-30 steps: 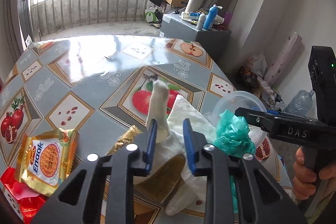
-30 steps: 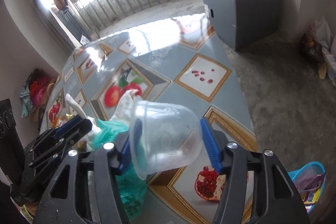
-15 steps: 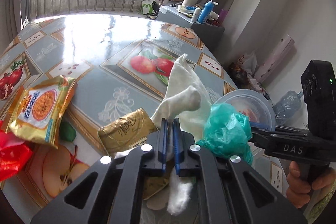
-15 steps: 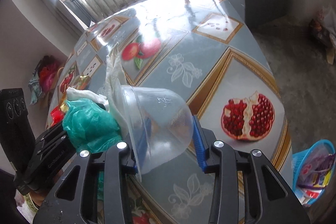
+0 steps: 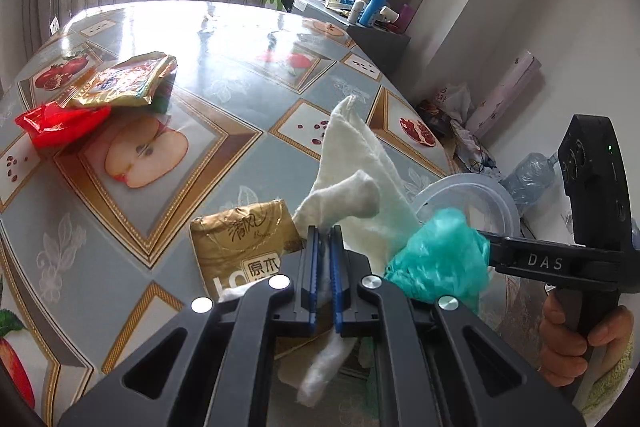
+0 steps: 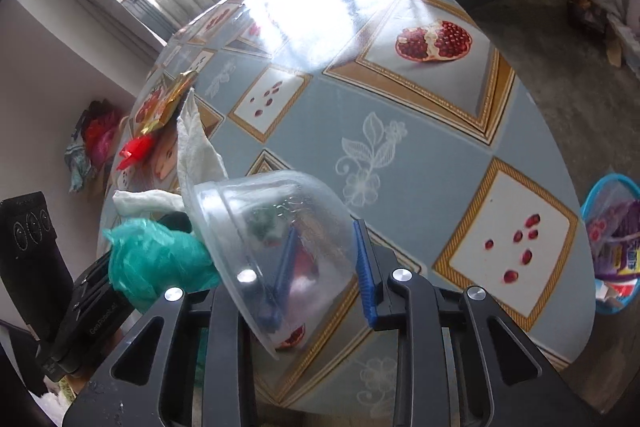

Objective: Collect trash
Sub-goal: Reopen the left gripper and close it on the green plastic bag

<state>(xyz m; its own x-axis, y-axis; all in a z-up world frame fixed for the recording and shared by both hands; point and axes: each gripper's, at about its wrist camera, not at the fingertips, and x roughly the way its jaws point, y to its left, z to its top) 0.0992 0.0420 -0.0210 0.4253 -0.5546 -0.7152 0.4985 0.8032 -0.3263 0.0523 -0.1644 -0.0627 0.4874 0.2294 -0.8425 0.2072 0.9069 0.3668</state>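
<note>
The left hand-held gripper (image 5: pixel 323 239) is clamped on a white tissue (image 5: pixel 352 163); the right hand-held gripper (image 6: pixel 326 247), jaws just closing, pinches the clear cup (image 6: pixel 272 227) wall. Both loads hang over the table (image 6: pixel 400 131) edge, with the blue bin (image 6: pixel 612 247) on the floor beyond it. Keep both grips firm and carry them level to the bin, minding the green bag (image 6: pixel 156 263) wedged between them.

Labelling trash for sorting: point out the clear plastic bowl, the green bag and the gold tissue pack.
clear plastic bowl (image 6: pixel 276 227), right wrist view, domed wall.
green bag (image 5: pixel 440 259), left wrist view, crumpled middle.
gold tissue pack (image 5: pixel 244 239), left wrist view, printed face.
</note>
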